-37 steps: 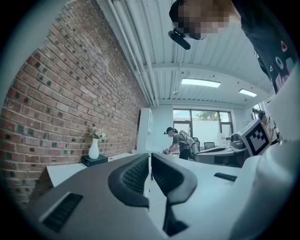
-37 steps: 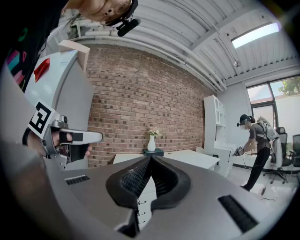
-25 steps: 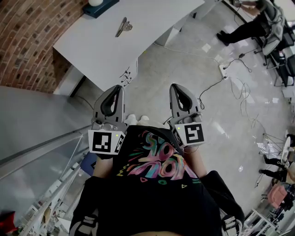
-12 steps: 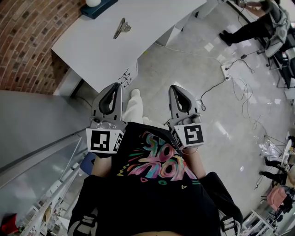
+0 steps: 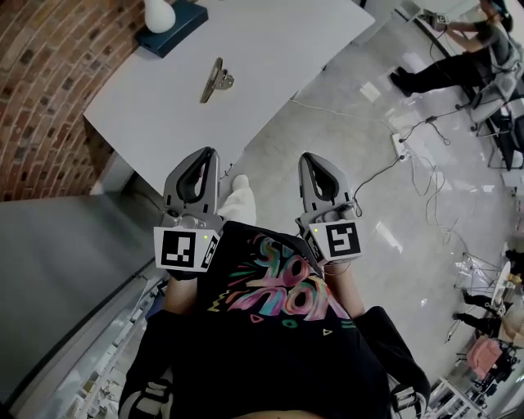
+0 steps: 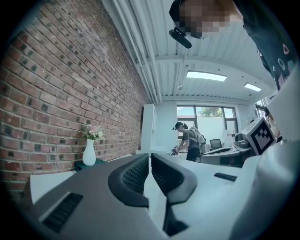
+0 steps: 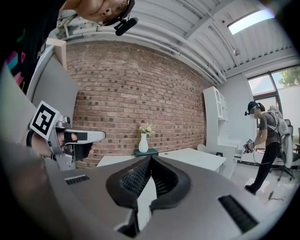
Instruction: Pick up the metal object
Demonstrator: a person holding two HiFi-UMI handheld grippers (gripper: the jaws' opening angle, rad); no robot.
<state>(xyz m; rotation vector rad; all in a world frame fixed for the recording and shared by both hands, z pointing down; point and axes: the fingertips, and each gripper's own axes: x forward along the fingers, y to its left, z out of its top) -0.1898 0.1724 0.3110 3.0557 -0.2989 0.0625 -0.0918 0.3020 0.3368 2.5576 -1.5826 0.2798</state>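
Tabletop (image 5: pixel 278 41) has slid closer since a second ago, and the metal object (image 5: pixel 216 79) lies on it near the vase (image 5: pixel 158 15). My left gripper (image 5: pixel 210 153) and right gripper (image 5: pixel 304 156) are both pinched together, empty.

One white table (image 5: pixel 278 49), one metal object (image 5: pixel 215 79), one white vase (image 5: pixel 158 14), one dark box (image 5: pixel 183 20), two grippers (image 5: pixel 210 154) (image 5: pixel 305 157).

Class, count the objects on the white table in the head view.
3: a metal clip at the middle; a teal box at the far edge; a white vase on that box. More may lie off-frame.
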